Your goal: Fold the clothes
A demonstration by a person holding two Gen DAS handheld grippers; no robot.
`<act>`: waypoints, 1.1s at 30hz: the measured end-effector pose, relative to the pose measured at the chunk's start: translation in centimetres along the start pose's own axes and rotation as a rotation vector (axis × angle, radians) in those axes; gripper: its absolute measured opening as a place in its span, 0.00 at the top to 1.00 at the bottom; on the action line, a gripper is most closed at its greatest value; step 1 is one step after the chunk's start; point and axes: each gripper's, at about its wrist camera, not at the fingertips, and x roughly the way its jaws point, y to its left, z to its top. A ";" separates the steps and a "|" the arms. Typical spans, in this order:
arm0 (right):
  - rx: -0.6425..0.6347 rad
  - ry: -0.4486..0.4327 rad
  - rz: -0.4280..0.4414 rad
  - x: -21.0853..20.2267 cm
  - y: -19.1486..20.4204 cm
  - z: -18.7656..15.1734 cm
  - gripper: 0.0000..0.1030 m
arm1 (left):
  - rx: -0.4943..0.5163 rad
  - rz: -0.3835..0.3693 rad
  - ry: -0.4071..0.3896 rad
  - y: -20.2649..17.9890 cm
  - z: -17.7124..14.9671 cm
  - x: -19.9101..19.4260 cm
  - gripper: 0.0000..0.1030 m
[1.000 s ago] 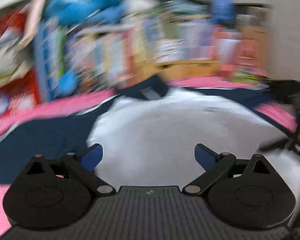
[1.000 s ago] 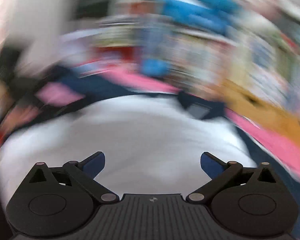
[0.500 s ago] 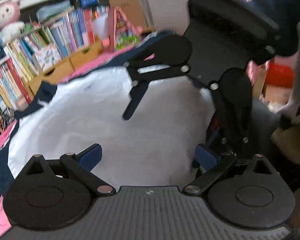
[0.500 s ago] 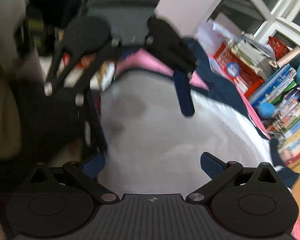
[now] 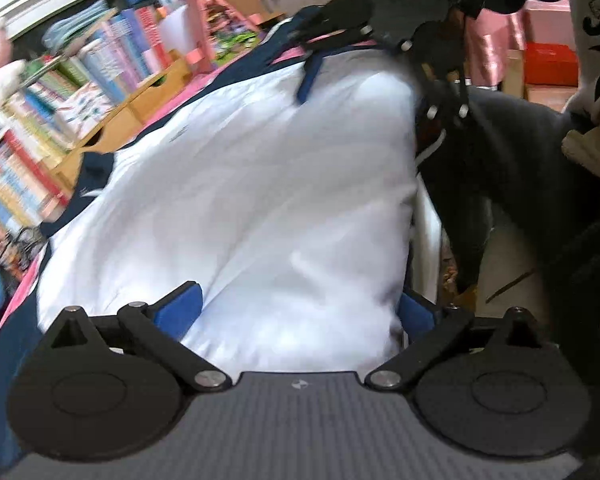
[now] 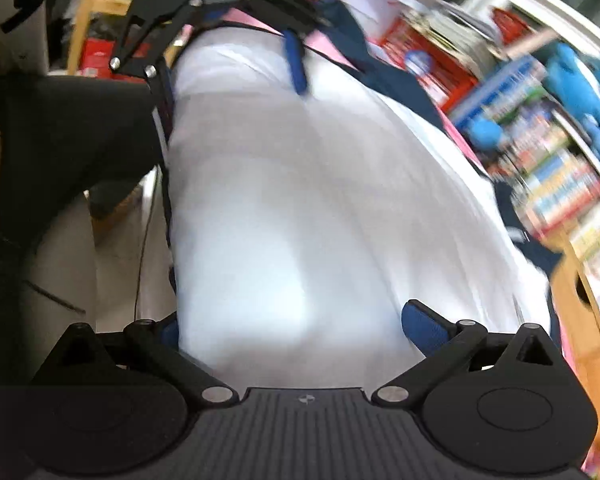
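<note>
Across the middle of both wrist views lies one white garment (image 5: 260,200) with navy trim, spread flat on a pink surface (image 5: 204,84) and reaching from the near edge to the far edge. Two grippers work over it, facing each other from opposite ends. From the left wrist view, the left gripper (image 5: 298,312) sits at the near end with its two blue pads spread wide, the cloth's near hem lying between them; the right-hand pad is at the garment's side edge, and whether either pad touches the fabric cannot be told. The right gripper (image 6: 296,326) stands the same way in its own view, fingers wide apart over the white cloth, its left pad partly hidden behind the fabric edge. Each gripper appears in the other's view at the far end, one blue finger (image 5: 310,78) pointing down at the cloth. Beyond the pink surface, wooden bins (image 5: 120,120) hold rows of upright books (image 5: 32,148). One blue plush toy (image 6: 584,88) sits on the shelving.
</note>
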 end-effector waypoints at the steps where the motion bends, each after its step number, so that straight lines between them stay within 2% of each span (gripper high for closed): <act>1: 0.008 0.009 -0.011 -0.2 -0.2 -0.6 0.00 | -0.014 0.007 0.006 0.0 -0.2 -0.3 0.01; 5: 0.042 0.073 -0.075 -1.3 -0.8 -3.8 0.00 | -0.065 0.035 0.033 0.3 -1.3 -1.9 0.00; 9: 0.183 0.107 -0.116 -3.1 -1.6 -6.6 0.00 | -0.143 0.066 0.066 1.0 -1.7 -3.2 0.01; 12: 0.295 0.130 -0.115 -4.2 -2.1 -6.4 0.00 | -0.309 0.068 0.076 2.3 -1.1 -5.5 0.05; 14: 0.371 0.113 -0.092 -5.7 -2.6 -6.1 0.00 | -0.427 0.075 0.011 3.7 -0.7 -7.8 0.05; 16: 0.477 0.052 -0.085 -7.6 -3.9 -6.5 0.00 | -0.525 0.099 -0.103 5.0 -0.1 -10.0 0.00; 17: 0.546 0.014 -0.108 -8.5 -4.7 -7.1 0.00 | -0.561 0.115 -0.134 5.7 0.3 -10.4 0.00; 19: 0.707 -0.075 -0.190 -10.7 -6.5 -8.7 0.00 | -0.605 0.162 -0.137 7.1 1.5 -9.5 0.00; 21: 0.874 -0.164 -0.339 -12.6 -8.1 -11.1 0.00 | -0.649 0.208 -0.139 8.6 2.7 -8.6 0.00; 22: 0.948 -0.178 -0.426 -13.2 -8.9 -12.4 0.00 | -0.672 0.230 -0.128 9.3 3.4 -7.6 0.00; 24: 1.081 -0.143 -0.594 -13.7 -10.9 -15.1 0.00 | -0.719 0.274 -0.088 10.4 4.5 -4.9 0.00; 27: 1.287 -0.071 -0.781 -14.2 -14.6 -19.6 0.00 | -0.811 0.330 -0.023 12.2 5.7 -0.7 0.00; 30: 1.431 -0.080 -0.899 -14.5 -17.1 -23.8 0.00 | -0.865 0.375 0.028 13.7 5.9 2.5 0.00; 33: 1.528 -0.064 -0.979 -14.0 -19.4 -27.2 0.00 | -0.903 0.410 0.074 15.1 5.7 4.8 0.00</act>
